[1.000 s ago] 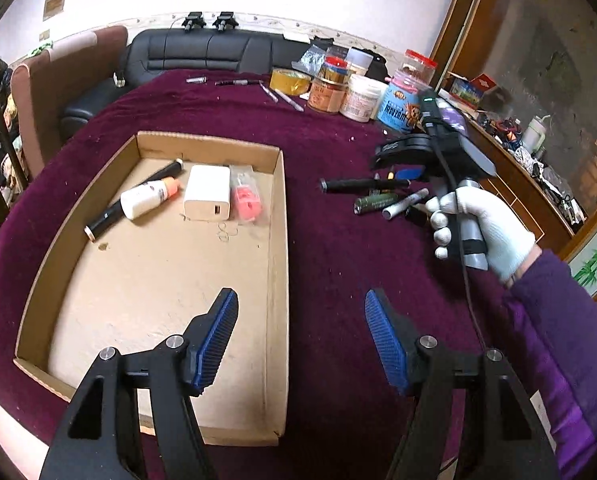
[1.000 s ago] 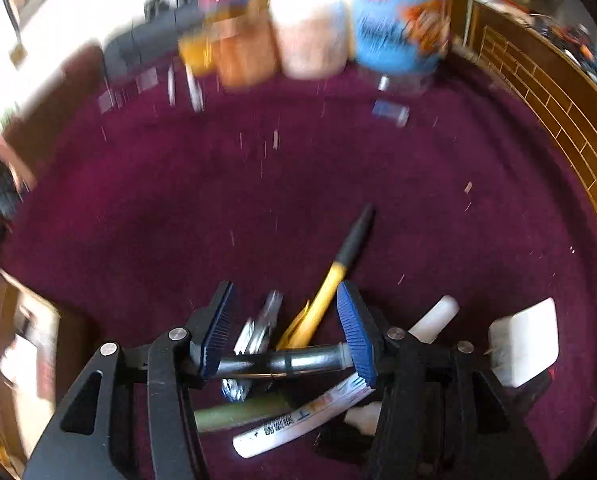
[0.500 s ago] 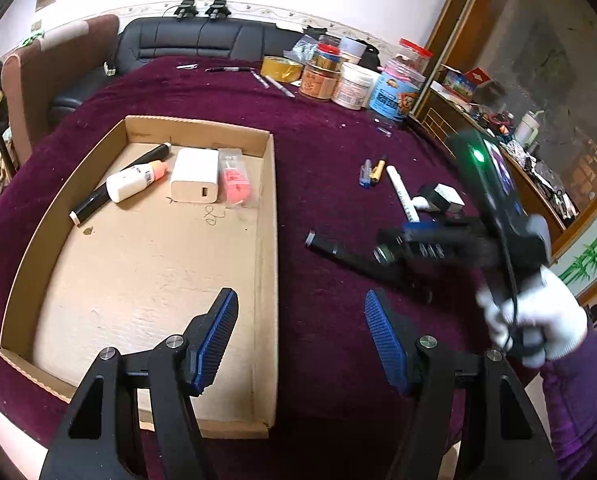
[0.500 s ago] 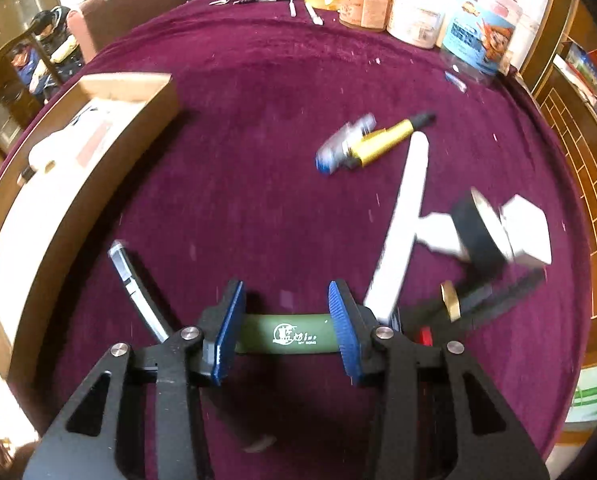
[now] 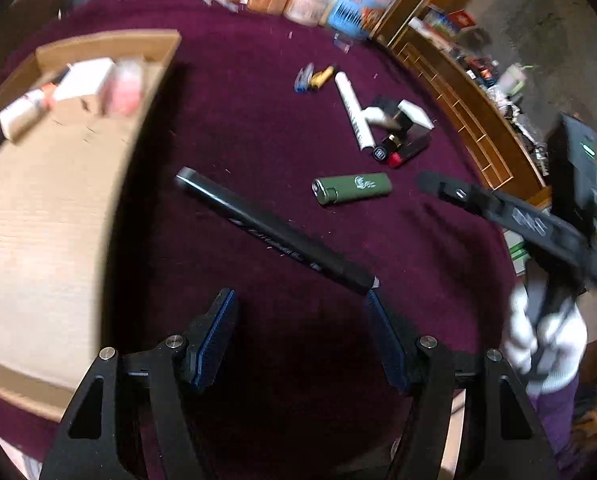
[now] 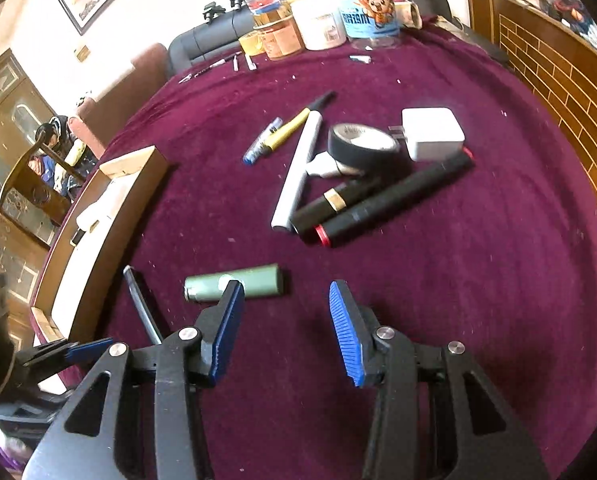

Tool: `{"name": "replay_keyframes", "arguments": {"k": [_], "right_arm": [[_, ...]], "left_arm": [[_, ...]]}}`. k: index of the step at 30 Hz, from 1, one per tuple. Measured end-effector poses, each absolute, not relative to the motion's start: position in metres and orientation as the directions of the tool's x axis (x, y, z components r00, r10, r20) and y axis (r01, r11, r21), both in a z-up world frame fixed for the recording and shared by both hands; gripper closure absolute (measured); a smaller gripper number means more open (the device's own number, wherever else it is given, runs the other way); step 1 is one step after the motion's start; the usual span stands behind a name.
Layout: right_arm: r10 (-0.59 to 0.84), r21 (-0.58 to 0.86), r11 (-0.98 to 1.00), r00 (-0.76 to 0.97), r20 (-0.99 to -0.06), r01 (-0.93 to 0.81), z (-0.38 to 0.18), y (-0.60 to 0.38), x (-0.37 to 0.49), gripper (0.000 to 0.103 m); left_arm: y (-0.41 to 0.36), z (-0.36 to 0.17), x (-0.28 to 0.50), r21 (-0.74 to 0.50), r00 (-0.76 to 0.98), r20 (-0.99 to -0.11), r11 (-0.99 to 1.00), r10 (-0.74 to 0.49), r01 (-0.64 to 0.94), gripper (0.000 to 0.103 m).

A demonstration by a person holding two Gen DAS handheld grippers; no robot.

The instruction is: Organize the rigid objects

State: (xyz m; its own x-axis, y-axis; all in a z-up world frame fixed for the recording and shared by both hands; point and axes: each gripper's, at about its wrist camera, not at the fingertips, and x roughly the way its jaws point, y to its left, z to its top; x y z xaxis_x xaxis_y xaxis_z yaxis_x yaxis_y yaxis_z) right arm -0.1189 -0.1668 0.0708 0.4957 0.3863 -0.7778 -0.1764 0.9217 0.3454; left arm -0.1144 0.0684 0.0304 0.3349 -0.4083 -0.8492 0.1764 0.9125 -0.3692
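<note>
A green lighter [image 5: 352,189] lies on the maroon tablecloth [image 5: 258,100]; it also shows in the right wrist view [image 6: 234,282], just beyond the left finger. A long black pen [image 5: 274,232] lies next to it and shows as a thin rod [image 6: 141,304]. My left gripper [image 5: 302,332] is open and empty, just short of the pen's near end. My right gripper [image 6: 284,328] is open and empty, hovering near the lighter. A cardboard tray [image 5: 38,216] on the left holds a white box, a pink item and a small bottle.
A cluster lies farther out: white marker [image 6: 298,168], black tape roll [image 6: 358,144], white charger [image 6: 432,132], black lipstick tube [image 6: 338,202], black marker with red end [image 6: 394,200], yellow pen [image 6: 288,130]. Jars [image 6: 366,12] stand at the back edge.
My right gripper has opened and let go of the green lighter, which now lies on the cloth. The left gripper has swung right, from over the tray to over the black pen.
</note>
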Motion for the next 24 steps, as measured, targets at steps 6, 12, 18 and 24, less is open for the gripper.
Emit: {"name": "replay_keyframes", "arguments": {"k": [6,12,18,24], "right_arm": [[0.408,0.381,0.91,0.507,-0.759,-0.161,0.068,-0.175,-0.122,0.06],[0.402,0.384,0.912,0.513,-0.758,-0.147,0.065,-0.186,-0.127,0.06],[0.411,0.395,0.907,0.498,-0.763,-0.144,0.057,-0.185,-0.121,0.06],[0.444,0.418,0.893,0.487,-0.752,-0.168,0.061,-0.166,-0.119,0.06]], "left_arm": [[0.042,0.034,-0.082,-0.245,0.392,-0.869,0.951,-0.301,0.186,0.042],[0.034,0.034,-0.073,-0.094,0.444,-0.871,0.959,-0.209,0.268,0.091],[0.044,0.033,-0.089,-0.059,0.467,-0.862,0.955,-0.196,0.292,0.09],[0.014,0.026,-0.088,-0.017,0.498,-0.842,0.934,-0.206,0.357,0.062]]}}
